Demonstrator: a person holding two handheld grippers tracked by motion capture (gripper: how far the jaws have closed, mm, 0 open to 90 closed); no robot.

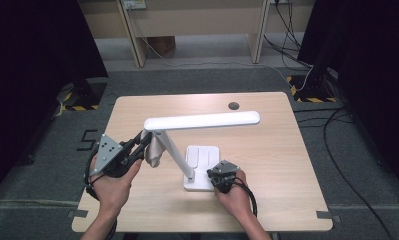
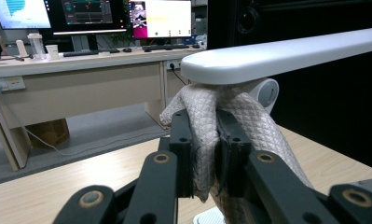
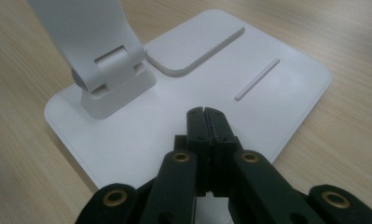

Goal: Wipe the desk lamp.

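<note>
On the wooden table [image 1: 267, 150], wiping of the white lamp [image 1: 202, 121] is judged under way: a grey cloth [image 2: 207, 116] is clamped in the left gripper [image 2: 204, 140] against the lamp's hinge, its base [image 3: 286, 107] is pinned by the clenched, empty right gripper [image 3: 205, 116], and a stroke along the head is called for next.

Desks, screens and cables around the work table

A pale wooden desk [image 2: 72, 79] carries monitors [image 2: 88, 16] and a white cup [image 2: 52, 50]; a cardboard box [image 1: 161, 45] sits beneath it, black cables [image 1: 337, 150] trail across grey floor [image 1: 187, 80].
</note>
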